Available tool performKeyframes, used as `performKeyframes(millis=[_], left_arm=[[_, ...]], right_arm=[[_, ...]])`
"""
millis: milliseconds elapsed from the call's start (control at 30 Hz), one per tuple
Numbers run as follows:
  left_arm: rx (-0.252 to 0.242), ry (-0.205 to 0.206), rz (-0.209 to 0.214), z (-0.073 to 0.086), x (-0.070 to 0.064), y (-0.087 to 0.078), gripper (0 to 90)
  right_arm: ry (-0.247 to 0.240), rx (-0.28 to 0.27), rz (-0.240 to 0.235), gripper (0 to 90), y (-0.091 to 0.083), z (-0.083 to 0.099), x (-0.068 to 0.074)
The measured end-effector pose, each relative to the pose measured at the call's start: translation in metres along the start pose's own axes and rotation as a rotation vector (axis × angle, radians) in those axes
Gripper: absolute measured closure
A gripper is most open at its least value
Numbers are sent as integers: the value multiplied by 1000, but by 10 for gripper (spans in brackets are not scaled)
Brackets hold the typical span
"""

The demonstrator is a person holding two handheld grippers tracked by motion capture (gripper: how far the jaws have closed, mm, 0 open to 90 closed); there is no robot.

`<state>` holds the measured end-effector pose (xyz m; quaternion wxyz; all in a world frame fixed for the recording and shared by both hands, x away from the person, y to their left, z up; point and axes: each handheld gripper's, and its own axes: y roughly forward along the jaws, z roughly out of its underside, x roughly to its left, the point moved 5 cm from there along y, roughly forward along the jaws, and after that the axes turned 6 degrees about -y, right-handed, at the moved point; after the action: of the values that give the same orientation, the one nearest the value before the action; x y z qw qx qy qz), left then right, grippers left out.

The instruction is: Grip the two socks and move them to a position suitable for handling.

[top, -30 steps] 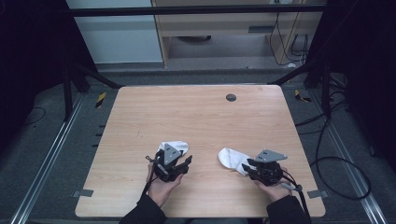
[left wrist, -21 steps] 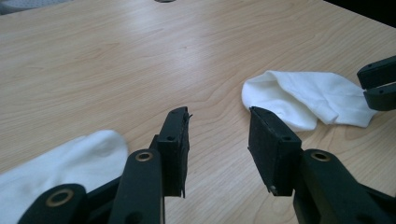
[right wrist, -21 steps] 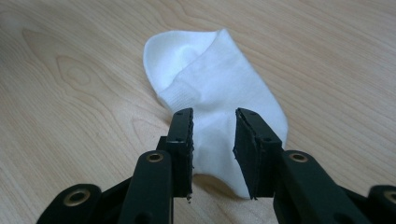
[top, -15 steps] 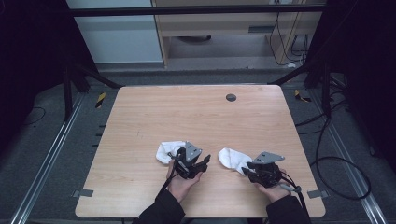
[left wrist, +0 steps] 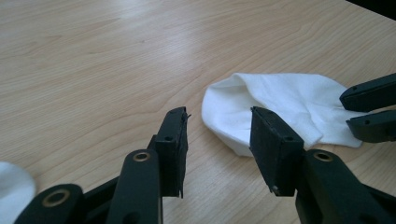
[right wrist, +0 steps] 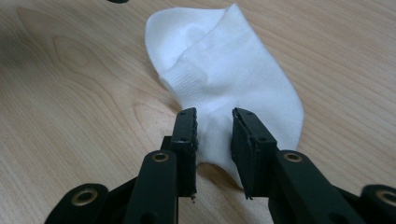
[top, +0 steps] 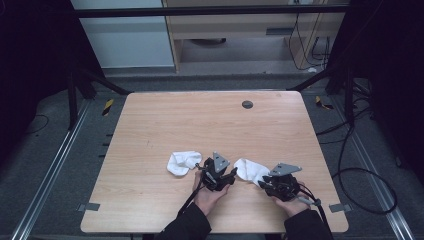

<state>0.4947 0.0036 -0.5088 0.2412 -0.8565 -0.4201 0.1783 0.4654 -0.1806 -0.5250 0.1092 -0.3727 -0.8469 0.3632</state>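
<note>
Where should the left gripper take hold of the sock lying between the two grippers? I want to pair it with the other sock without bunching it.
Probably at the rounded end of the sock nearest the left gripper, coming in low along the table. That end lies flat and free just ahead of the open jaws, while the right gripper already straddles the opposite end.

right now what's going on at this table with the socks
A person holds a gripper in each hand over a wooden table with two white socks. The right gripper has its jaws at one end of the right sock, a narrow gap between them, and whether they pinch the fabric is unclear. The left gripper, jaws open, points at that sock's other end. The left sock lies loose on the table beside the left gripper.
</note>
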Motion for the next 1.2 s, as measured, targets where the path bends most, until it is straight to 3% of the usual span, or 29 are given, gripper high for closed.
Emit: performKeyframes(millis=[467,733,933,1200], left_arm=[[65,-9,0,10,-3,23,614],[89,-15,4,13,-3,27,774],[90,-22,1,13,-1,27,849],[96,-7,15,12,-3,23,884]], right_arm=[[10,24,-36,805,5,0,2],[21,22,-51,838,4,-1,2],[66,-51,-60,839,-3,-7,-1],[195,-193,-32,840,-14,-19,-18]])
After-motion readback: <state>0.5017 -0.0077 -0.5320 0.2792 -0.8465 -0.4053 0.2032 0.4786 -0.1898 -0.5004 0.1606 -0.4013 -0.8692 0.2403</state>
